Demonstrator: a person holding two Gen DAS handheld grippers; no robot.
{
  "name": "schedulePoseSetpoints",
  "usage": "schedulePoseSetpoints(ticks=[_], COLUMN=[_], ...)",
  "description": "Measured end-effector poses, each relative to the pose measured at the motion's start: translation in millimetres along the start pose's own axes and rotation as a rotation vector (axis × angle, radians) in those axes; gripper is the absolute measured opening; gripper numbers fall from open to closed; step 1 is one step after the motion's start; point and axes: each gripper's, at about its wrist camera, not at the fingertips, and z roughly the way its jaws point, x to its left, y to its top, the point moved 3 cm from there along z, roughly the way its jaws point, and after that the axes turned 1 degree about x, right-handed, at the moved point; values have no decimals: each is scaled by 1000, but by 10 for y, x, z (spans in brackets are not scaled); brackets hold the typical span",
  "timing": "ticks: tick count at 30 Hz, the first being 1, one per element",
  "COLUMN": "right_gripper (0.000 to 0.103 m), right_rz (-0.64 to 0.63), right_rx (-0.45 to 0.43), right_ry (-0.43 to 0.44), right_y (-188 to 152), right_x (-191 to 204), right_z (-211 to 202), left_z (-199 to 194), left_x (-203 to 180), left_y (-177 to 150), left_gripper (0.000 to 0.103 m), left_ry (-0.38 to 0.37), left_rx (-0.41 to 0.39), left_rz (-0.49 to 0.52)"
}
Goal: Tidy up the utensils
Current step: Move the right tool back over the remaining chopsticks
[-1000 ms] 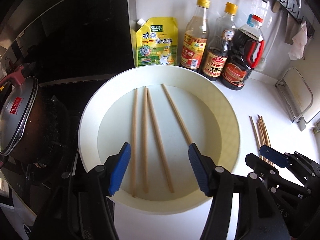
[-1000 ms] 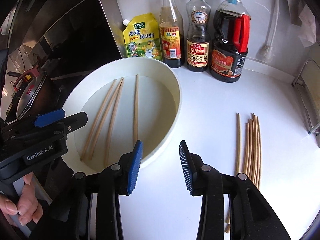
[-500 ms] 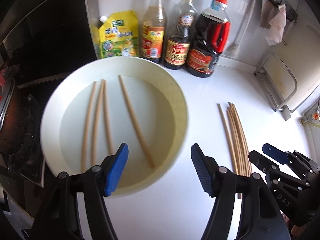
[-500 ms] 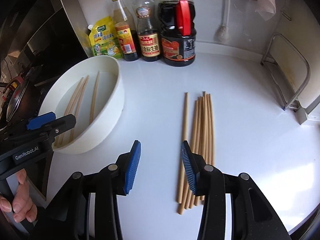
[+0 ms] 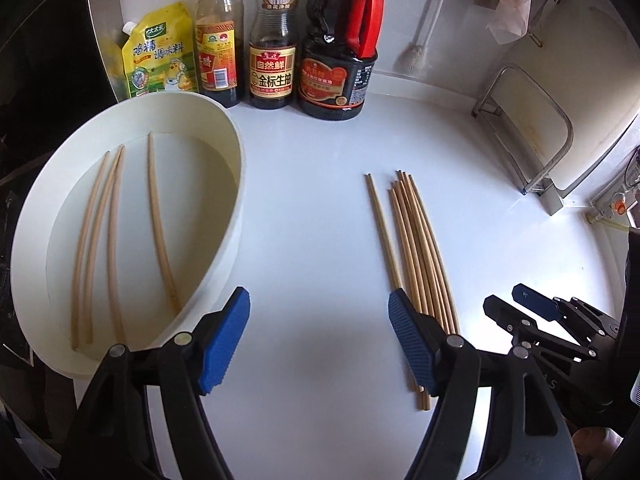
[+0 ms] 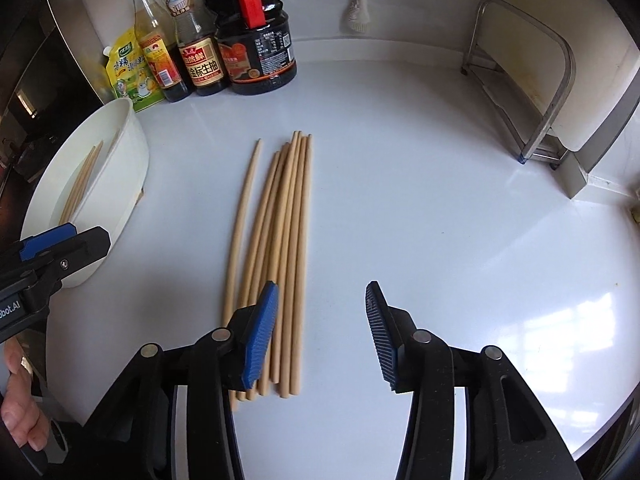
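A bundle of several wooden chopsticks (image 5: 412, 248) lies on the white counter; it also shows in the right wrist view (image 6: 276, 248). A white round basin (image 5: 236, 184) at the left holds several chopsticks (image 5: 108, 240); the basin's rim shows in the right wrist view (image 6: 132, 148). My left gripper (image 5: 320, 340) is open and empty above the counter between basin and bundle, its right finger over the bundle's near end. My right gripper (image 6: 320, 336) is open and empty, its left finger over the bundle's near end.
A yellow seasoning pouch (image 5: 160, 56) and three sauce bottles (image 5: 272, 52) stand against the back wall. A metal rack (image 6: 532, 92) stands at the right. A brush (image 6: 356, 12) hangs on the wall. A stove area lies left of the basin.
Both grippers have swung right, from over the basin to the chopstick bundle on the counter. Both stayed open and empty.
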Motion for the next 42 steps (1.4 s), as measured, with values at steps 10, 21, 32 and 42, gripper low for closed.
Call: schedulePoseSetpoints(ticks=[10,21,32,42], right_gripper=[49,49,49,49], right_rz=[-23,-56,-117,-85], right_rx=[-16,-18,-14,-20], right_ry=[-9,16,-7,-24], right_y=[35,129,136,124], right_x=[-129,-50,5,-158], right_z=[388,478,445,479], left_z=[307,475,533,634], left_x=[-127,-175,-201,-278], left_y=[-83,-67,-26,-24], left_gripper=[73,73,73,76], left_ry=[31,52,63,67], left_rx=[18,27,25,34], left_rz=[-3,-12,-28,-23])
